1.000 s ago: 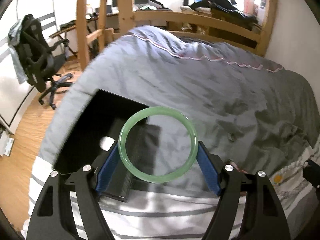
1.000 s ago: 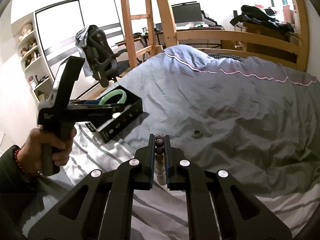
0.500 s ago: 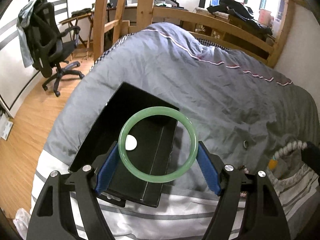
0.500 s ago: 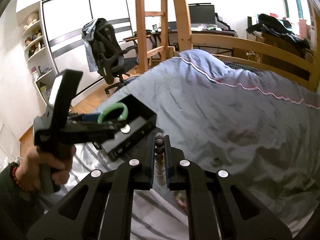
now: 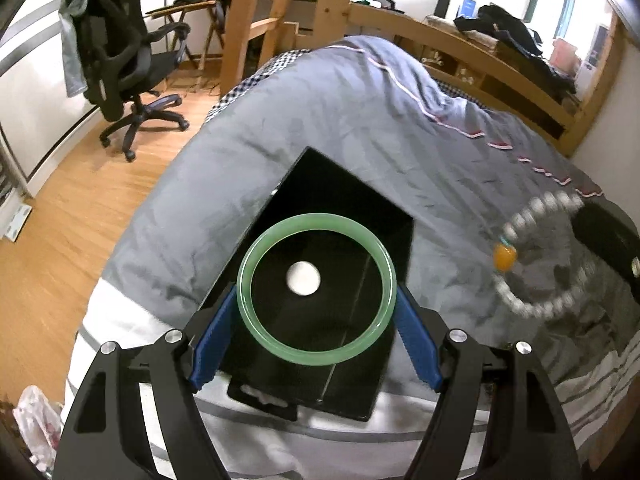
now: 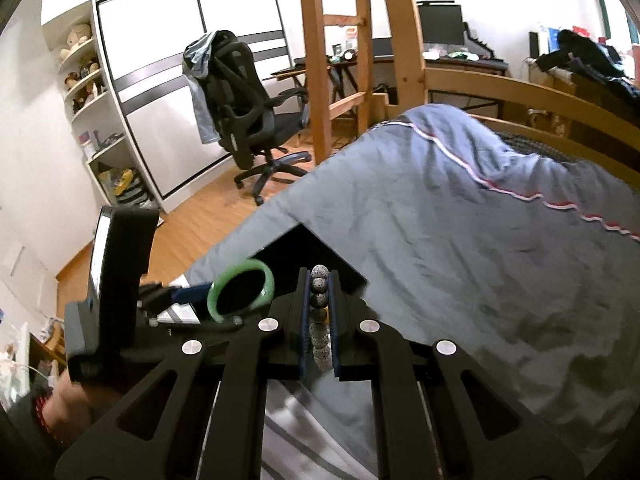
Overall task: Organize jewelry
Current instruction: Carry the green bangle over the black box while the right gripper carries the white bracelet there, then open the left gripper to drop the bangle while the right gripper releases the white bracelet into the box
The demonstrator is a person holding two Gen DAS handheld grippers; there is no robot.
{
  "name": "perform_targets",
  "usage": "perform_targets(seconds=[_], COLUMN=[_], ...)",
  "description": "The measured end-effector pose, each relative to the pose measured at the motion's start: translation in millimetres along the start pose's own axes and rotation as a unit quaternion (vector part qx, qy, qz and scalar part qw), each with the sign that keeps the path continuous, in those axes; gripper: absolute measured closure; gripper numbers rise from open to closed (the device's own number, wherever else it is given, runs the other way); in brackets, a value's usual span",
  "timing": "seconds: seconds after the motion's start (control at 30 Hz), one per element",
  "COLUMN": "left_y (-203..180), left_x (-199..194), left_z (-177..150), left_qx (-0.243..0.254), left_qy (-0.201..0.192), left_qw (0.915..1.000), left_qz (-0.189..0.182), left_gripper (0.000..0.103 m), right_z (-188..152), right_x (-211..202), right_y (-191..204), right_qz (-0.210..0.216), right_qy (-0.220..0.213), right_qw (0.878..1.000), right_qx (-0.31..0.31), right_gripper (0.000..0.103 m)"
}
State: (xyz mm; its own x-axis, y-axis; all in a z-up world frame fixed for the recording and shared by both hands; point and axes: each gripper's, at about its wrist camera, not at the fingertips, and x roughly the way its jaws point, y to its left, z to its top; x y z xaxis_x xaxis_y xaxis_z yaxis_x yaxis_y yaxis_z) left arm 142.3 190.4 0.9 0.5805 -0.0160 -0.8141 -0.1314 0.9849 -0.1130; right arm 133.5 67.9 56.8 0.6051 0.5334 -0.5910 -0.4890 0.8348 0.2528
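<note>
My left gripper (image 5: pixel 317 300) is shut on a green jade bangle (image 5: pixel 262 330) and holds it flat above the open black jewelry box (image 5: pixel 340 184) on the bed. A small white round piece (image 5: pixel 303 278) lies in the box, seen through the bangle. My right gripper (image 6: pixel 319 280) is shut on a grey bead bracelet (image 6: pixel 319 306), just right of the box. In the left wrist view the bead bracelet (image 5: pixel 532 308) hangs blurred at the right, with an orange bead (image 5: pixel 505 255). The bangle (image 6: pixel 214 300) and the left gripper also show in the right wrist view.
The box sits near the front left of a bed with a grey duvet (image 5: pixel 360 100) over a white striped sheet (image 5: pixel 120 320). A black office chair (image 5: pixel 120 60), wooden bunk posts (image 5: pixel 256 12) and wood floor (image 5: pixel 60 208) lie to the left.
Both grippers have moved toward the box. The bangle is now centred over the box's left part, and the bead bracelet has swung up beside the box.
</note>
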Motion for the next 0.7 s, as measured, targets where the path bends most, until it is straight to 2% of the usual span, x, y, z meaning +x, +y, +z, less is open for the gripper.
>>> perform_targets(seconds=[0.27,0.6,0.63,0.67,0.7], left_y=[5.7,19.3,18.8,18.0,17.5], left_x=[11.4,0.8,1.1,1.8,1.3], left_z=[-3.4,-3.4,-4.8,-5.9,-6.3], left_qx=[0.008,-0.038,-0.040,-0.041,-0.042], left_qy=[0.028,0.012,0.011,0.011,0.009], left_qw=[0.9982,0.9991,0.9991,0.9990,0.9990], left_qz=[0.053,0.014,0.013,0.013,0.012], left_gripper=[0.029,0.028,0.028,0.027,0.024], right_z=[10.9,5.5,6.5,8.0,8.5], right_x=[52.5,93.1,94.0,92.1,88.2], right_y=[11.9,0.8,-3.0,-6.0,-8.2], right_qz=[0.017,0.031,0.033,0.032,0.032], right_qy=[0.030,0.070,0.073,0.070,0.064], right_qw=[0.999,0.995,0.994,0.994,0.994], right_qx=[0.013,0.059,0.072,0.081,0.085], right_gripper=[0.094,0.092,0.087,0.074,0.067])
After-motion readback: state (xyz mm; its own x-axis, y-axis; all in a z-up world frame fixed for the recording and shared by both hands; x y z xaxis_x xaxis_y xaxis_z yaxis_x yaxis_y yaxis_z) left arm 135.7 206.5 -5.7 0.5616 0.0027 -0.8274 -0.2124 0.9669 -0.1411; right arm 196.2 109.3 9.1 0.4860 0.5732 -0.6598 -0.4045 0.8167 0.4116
